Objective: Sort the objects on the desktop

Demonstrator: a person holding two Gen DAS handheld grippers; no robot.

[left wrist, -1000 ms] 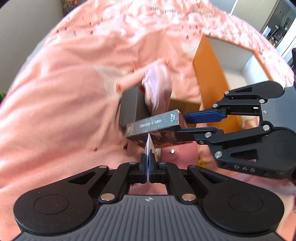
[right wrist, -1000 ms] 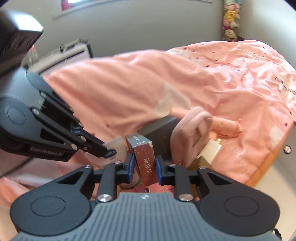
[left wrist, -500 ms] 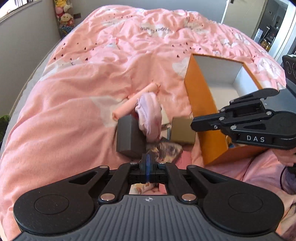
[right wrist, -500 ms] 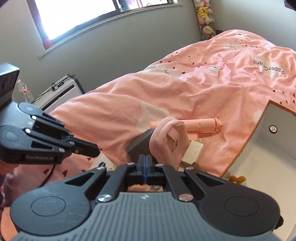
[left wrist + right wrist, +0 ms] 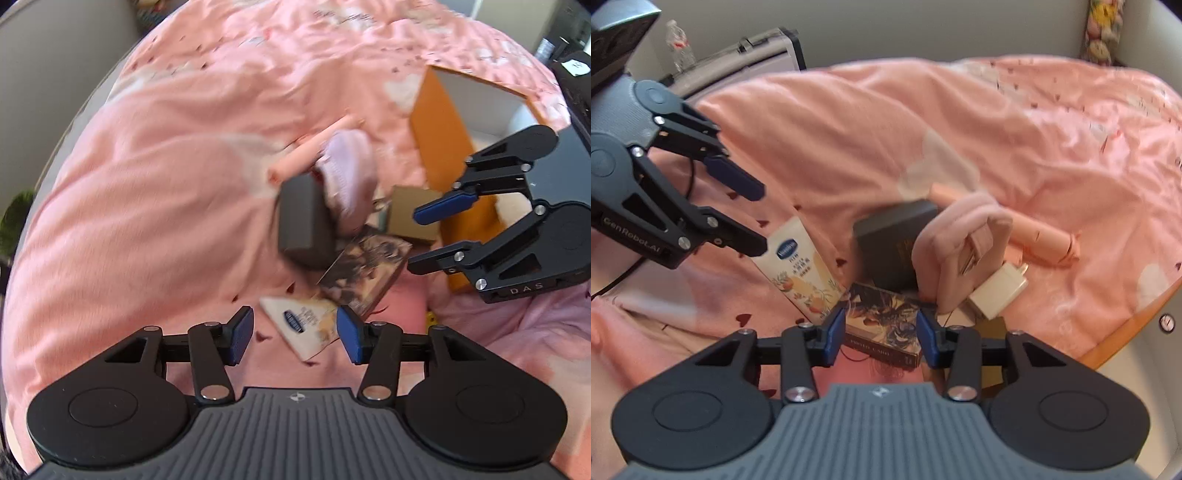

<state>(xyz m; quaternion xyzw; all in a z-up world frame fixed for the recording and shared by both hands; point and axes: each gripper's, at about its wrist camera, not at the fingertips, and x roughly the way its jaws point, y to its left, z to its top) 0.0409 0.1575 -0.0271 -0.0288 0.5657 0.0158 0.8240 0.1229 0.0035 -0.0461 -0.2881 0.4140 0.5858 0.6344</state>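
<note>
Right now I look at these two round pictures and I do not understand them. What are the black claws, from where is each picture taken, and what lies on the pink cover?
The claws are two hand-held grippers; a person carries one in each hand. Each picture comes from a camera on one gripper, looking along its fingers. In the left view, the left gripper is open over a cream tube. In the right view, the right gripper is open around a photo card box, not squeezing it. Neither holds anything. On the pink duvet also lie a dark grey box, a pink pouch, a white charger and a pink stick-shaped thing. An orange box stands open nearby.
</note>
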